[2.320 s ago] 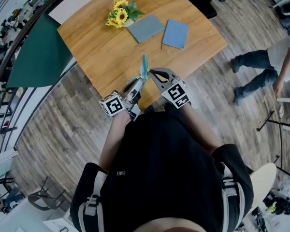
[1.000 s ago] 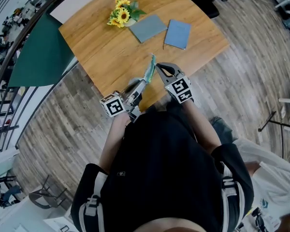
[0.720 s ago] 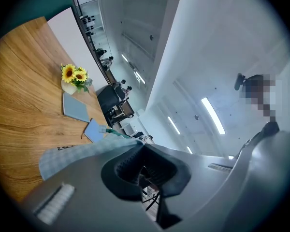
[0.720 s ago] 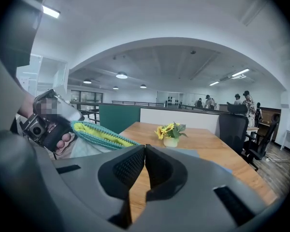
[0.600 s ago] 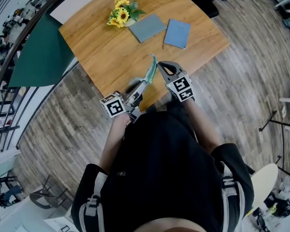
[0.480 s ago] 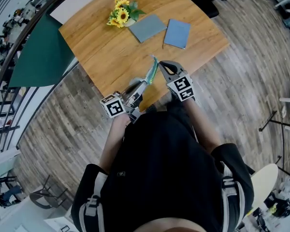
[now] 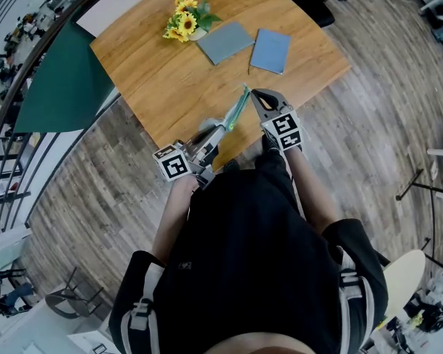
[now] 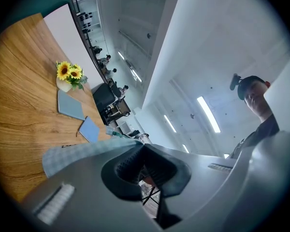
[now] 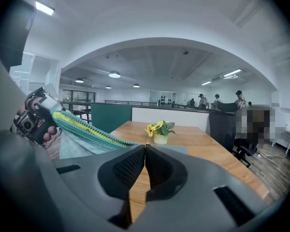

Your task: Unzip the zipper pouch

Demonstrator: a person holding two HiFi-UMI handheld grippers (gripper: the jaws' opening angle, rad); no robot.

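Left gripper point(image 7: 221, 129) and right gripper point(image 7: 253, 94) each pinch an end of the zipper pouch point(image 7: 237, 109), taut above the table point(image 7: 155, 72); unzipping seemingly under way, extent unclear.

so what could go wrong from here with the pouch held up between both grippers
1. The checked pale blue fabric pouch hangs in the air, pinched only at its ends by the left gripper and right gripper; either thin grip may slip under a pull.
2. It is close to the near edge of the wooden table, so a dropped pouch could land on the floor.
3. No zipper pull shows in the right jaws, so they may tug fabric instead.
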